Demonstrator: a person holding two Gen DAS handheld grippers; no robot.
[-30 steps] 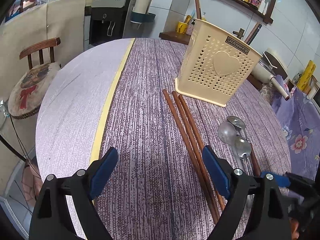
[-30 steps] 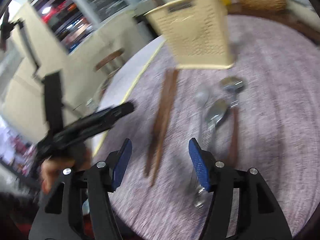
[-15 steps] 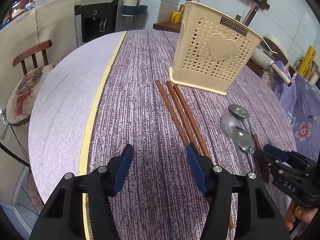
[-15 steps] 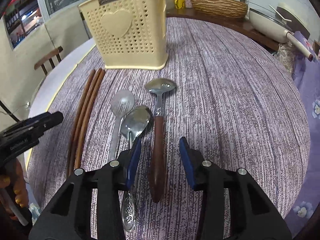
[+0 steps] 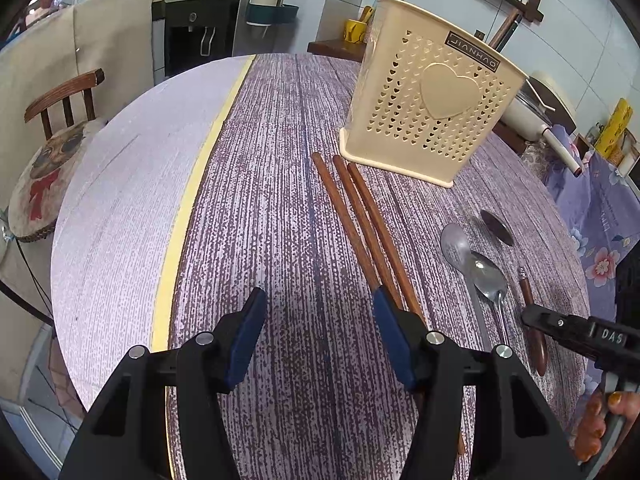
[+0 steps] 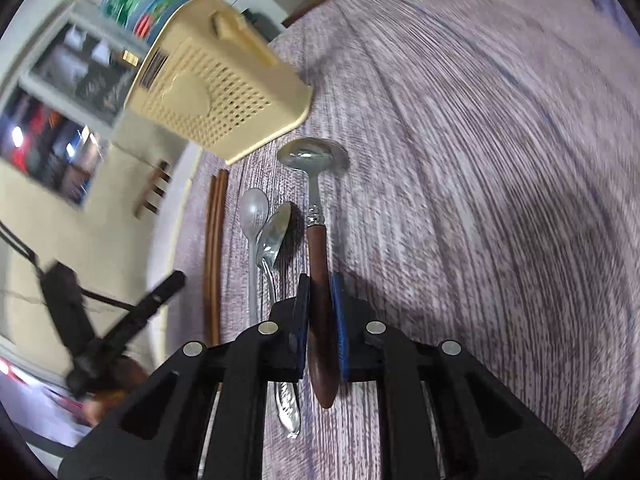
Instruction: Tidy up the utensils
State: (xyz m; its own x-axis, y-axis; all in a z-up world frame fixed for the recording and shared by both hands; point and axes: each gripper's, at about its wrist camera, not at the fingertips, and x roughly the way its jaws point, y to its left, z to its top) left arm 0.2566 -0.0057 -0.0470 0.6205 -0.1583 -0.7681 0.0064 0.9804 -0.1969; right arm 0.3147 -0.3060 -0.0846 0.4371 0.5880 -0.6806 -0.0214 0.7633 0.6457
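A cream perforated utensil holder (image 5: 432, 112) (image 6: 216, 100) stands upright on the purple tablecloth. Three brown chopsticks (image 5: 360, 220) (image 6: 216, 240) lie side by side in front of it. Two steel spoons (image 5: 456, 240) (image 6: 256, 212) lie to their right. My right gripper (image 6: 320, 292) is closing its jaws, and the pads press on the brown handle of a wooden-handled spoon (image 6: 318, 240), which is turned on its edge; in the left wrist view the right gripper (image 5: 536, 318) shows at the right edge. My left gripper (image 5: 320, 300) hovers open with nothing in it, its right finger over the chopsticks' near ends.
The round table's edge (image 5: 68, 220) curves off at the left, with a wooden chair and cushion (image 5: 48, 152) beyond it. A pale pan with a long handle (image 5: 532, 120) and a floral cloth (image 5: 600, 220) lie past the table's right side. A water dispenser (image 5: 200, 20) stands at the back.
My right gripper rolled, came down over the wooden-handled spoon and closed onto its handle; the spoon turned onto its edge. My left gripper's jaws narrowed and it barely moved.
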